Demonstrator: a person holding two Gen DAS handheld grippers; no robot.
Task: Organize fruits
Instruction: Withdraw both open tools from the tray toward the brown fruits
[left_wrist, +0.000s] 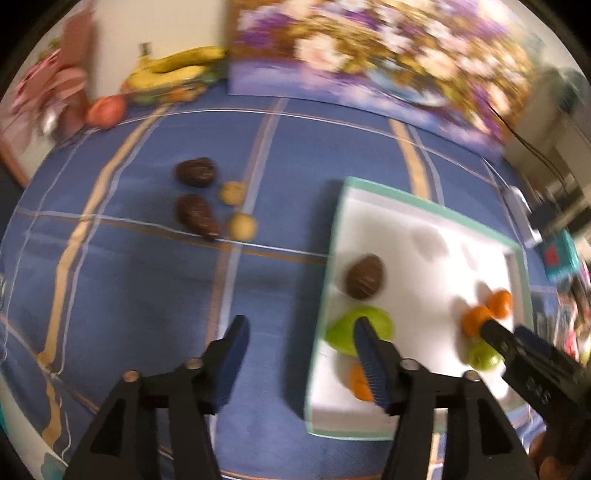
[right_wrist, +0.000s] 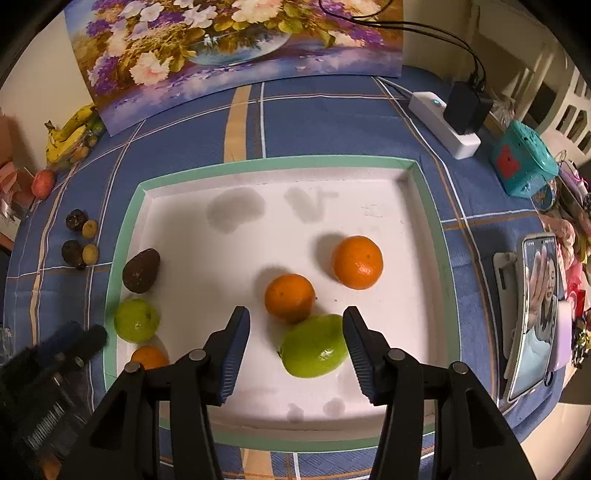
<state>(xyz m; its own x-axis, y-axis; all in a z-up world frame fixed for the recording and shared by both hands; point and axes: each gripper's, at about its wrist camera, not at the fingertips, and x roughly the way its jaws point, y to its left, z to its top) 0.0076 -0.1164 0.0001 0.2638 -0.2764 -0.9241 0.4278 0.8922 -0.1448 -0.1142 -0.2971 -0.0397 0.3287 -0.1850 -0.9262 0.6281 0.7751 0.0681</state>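
Right tool hangs parted just above green fruit.

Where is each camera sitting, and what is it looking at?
Left wrist: sits on the left gripper, looking steeply down at the blue checked tablecloth beside the white tray with a green rim; its own open fingers show, plus the right gripper.
Right wrist: sits on the right gripper, looking down into the tray; its open fingers flank a green fruit.
Shared: the tray, its dark brown avocado, and each other's gripper.
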